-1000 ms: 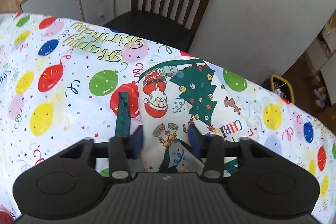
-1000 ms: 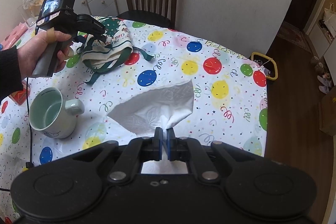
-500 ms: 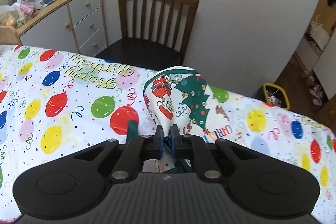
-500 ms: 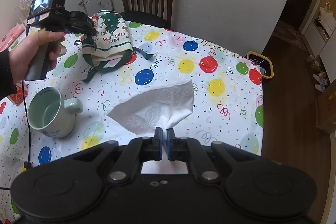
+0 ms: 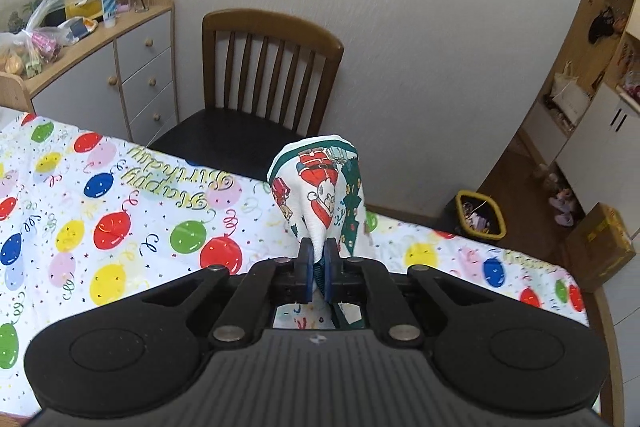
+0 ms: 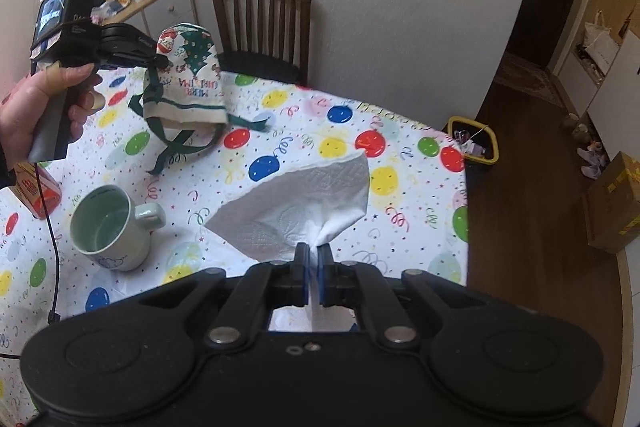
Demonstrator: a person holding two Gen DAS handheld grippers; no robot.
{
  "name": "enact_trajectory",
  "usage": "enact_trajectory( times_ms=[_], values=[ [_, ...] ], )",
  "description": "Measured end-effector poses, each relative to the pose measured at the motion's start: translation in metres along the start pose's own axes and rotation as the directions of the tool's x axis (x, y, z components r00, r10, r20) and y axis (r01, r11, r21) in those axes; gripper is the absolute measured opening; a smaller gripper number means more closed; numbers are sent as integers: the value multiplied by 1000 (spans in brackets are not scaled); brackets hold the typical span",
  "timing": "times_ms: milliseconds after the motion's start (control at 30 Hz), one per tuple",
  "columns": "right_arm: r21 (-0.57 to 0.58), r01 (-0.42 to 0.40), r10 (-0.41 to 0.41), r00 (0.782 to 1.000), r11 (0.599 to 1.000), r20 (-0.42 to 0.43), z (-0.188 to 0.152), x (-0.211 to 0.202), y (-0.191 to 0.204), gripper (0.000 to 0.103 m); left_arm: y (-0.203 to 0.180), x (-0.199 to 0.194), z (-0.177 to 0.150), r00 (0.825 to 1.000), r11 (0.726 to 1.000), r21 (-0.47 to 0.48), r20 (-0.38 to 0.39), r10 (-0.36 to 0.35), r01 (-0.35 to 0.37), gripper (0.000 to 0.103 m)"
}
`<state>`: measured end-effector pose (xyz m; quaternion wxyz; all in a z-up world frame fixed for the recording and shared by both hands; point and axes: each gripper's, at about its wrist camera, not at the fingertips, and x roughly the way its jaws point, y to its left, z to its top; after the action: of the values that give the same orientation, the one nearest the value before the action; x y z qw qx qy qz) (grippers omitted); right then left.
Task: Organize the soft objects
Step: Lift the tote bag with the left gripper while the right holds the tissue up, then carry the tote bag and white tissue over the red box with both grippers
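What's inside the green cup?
The mug looks empty: its pale green inner wall and part of the bottom show in the right wrist view. The near rim hides the rest of the bottom.

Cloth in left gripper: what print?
White Christmas print on the cloth: Santa, green trees, green trim. Clearest in the left wrist view.
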<state>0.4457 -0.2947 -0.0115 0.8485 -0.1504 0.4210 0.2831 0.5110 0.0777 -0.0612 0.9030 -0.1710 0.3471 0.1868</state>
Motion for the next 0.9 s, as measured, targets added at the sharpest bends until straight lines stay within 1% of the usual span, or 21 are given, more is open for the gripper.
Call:
enact_trajectory(
  times_ms=[267, 467, 633, 700, 900],
  values=[
    [23, 15, -15, 999, 1000, 37, -15, -43, -5, 4, -5, -50, 7, 996, 996, -5, 21, -84, 84, 5],
    [53, 12, -16, 998, 999, 57, -32, -73, -9, 4, -15, -98, 9, 986, 987, 1, 36, -161, 162, 5],
    [64, 13, -18, 996, 998, 82, -48, -98, -14, 4, -32, -144, 6, 971, 972, 32, 45, -233, 232, 5],
    [69, 11, -17, 996, 998, 87, -54, -106, -17, 4, -41, -165, 2, 963, 964, 47, 47, -266, 263, 5],
    [82, 11, -19, 996, 997, 90, -76, -129, -28, 4, -67, -224, -20, 928, 925, 102, 30, -371, 367, 5]
  ],
)
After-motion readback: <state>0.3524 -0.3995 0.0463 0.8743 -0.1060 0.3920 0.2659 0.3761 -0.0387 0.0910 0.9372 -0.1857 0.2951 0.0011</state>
